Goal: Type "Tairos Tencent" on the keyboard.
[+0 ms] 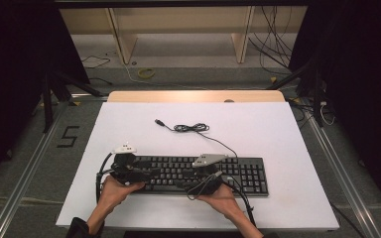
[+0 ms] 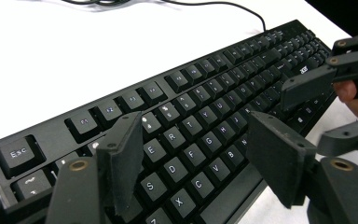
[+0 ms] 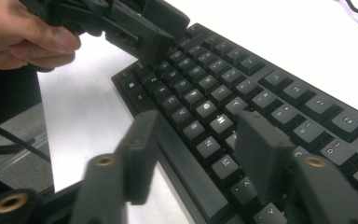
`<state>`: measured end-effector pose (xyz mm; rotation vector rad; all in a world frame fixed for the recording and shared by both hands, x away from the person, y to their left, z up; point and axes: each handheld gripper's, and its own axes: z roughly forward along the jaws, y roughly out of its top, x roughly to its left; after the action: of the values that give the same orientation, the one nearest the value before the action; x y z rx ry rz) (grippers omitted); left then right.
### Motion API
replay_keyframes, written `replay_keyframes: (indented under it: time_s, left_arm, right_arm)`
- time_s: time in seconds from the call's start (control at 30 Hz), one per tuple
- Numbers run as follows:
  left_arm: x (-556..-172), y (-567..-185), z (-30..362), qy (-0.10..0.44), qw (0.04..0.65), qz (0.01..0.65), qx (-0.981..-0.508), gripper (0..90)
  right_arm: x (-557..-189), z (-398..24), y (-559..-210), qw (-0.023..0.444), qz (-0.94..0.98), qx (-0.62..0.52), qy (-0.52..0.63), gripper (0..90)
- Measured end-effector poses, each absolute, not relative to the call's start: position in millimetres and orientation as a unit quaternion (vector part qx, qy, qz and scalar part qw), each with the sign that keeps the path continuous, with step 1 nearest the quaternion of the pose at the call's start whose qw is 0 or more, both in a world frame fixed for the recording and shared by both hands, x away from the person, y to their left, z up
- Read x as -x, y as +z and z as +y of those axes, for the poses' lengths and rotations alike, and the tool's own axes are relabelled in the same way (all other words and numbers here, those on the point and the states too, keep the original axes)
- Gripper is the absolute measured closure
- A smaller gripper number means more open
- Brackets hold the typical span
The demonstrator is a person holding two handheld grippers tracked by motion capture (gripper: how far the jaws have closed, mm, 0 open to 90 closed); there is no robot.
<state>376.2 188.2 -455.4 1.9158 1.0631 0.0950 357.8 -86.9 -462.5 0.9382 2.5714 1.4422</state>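
We hover our left claw (image 2: 193,158) and right claw (image 3: 198,154), both parted and empty, over a black keyboard (image 1: 198,173) lying flat on the white desk (image 1: 258,129), seemingly to press keys.

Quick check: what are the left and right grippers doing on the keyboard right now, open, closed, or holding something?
Left gripper: open over the keyboard, holding nothing.
Right gripper: open over the keyboard's front edge, holding nothing.

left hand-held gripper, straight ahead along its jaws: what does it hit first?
Most likely the black keyboard: the left hand-held gripper points down at its letter keys, jaws open with nothing between them. How far above them is unclear.
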Motion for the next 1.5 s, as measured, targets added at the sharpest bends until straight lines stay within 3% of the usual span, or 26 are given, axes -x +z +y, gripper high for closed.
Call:
replay_keyframes:
  time_s: [0.23,0.6,1.5]
  left_arm:
    - [-372.3,-455.0,189.3,0.044,0.465,0.426,-0.775,35.6]
    - [-363.2,-456.0,192.0,0.047,0.475,0.424,-0.77,34.5]
    - [-346.8,-459.2,191.2,0.046,0.501,0.397,-0.767,25.4]
  right_arm:
    - [-357.3,-79.8,-467.1,0.034,0.841,-0.302,0.447,69.4]
    - [-361.2,-72.7,-472.0,0.04,0.849,-0.303,0.431,85.4]
    - [-367.4,-65.5,-480.0,0.043,0.856,-0.305,0.415,88.7]
